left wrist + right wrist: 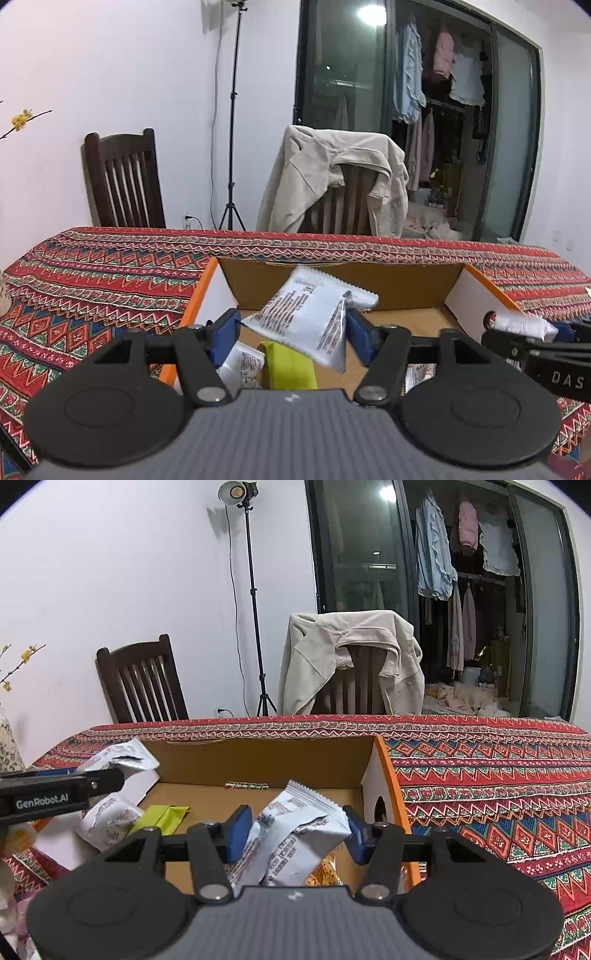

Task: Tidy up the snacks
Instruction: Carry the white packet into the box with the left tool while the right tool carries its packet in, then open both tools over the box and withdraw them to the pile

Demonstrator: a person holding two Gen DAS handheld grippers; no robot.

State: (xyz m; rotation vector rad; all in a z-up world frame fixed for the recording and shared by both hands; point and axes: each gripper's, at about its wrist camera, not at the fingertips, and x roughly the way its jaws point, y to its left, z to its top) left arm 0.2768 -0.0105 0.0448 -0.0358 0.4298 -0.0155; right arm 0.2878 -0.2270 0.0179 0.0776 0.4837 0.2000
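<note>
Left gripper (291, 330): we see a white snack packet (308, 315) between the blue pads (360, 328). The right pad meets its crimped edge and the left pad sits at its corner, but we cannot tell whether they press on it. The packet hangs tilted over the open cardboard box (369, 282).

Right gripper (297, 834): a second white packet (295, 827) sits crumpled between its pads (240, 829), reaching both. We cannot tell if they pinch it or merely flank it. It too is above the box (258, 755), near the right wall.

Inside the box, we note a yellow-green pouch (162, 818), another white packet (109, 818) at the left, and an orange-printed snack (325, 875) under the right gripper's packet. Each gripper intrudes at the edge of the other's view.

Around: the box rests on a red patterned tablecloth (480, 775). Behind the table stand a dark wooden chair (142, 681), a second chair draped with a beige jacket (351, 657), and a lamp on a tripod stand (251, 590). Clothes hang behind the glass doors (461, 572).
</note>
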